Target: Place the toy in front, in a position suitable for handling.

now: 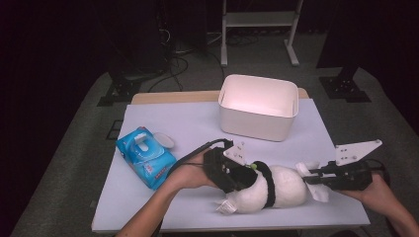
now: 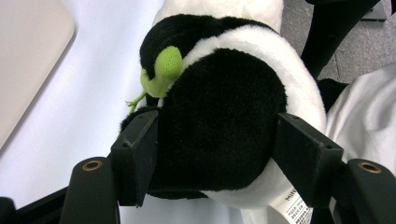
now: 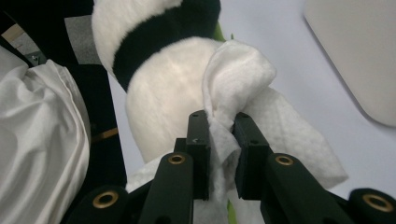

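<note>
So the biggest thing out here is the table (image 1: pixel 148 118) with its pale cover, then one white bin (image 1: pixel 258 106) at the far side, empty as far as I can see. Next down, one plush toy (image 1: pixel 276 190), black and white with a little green bit, lying on its side at the near edge between the two hands. Then one blue pack of wet wipes (image 1: pixel 146 157) off to the left with its lid flipped open, and smallest, one white wipe (image 3: pixel 238 79).

The left gripper (image 2: pixel 215 154) is clamped on the black end of the plush, jaws pressed into the fur on both sides. The right gripper (image 3: pixel 221 135) is pinched tight on the wipe, which is bunched against the plush's white body.

Looks like a wipe-down of the toy to me. To do it well I'd keep the left grip firm so the plush doesn't roll, and drag the wipe in long strokes. Can't tell how much of the wipe's actually touching the fur, it's pretty scrunched.
</note>
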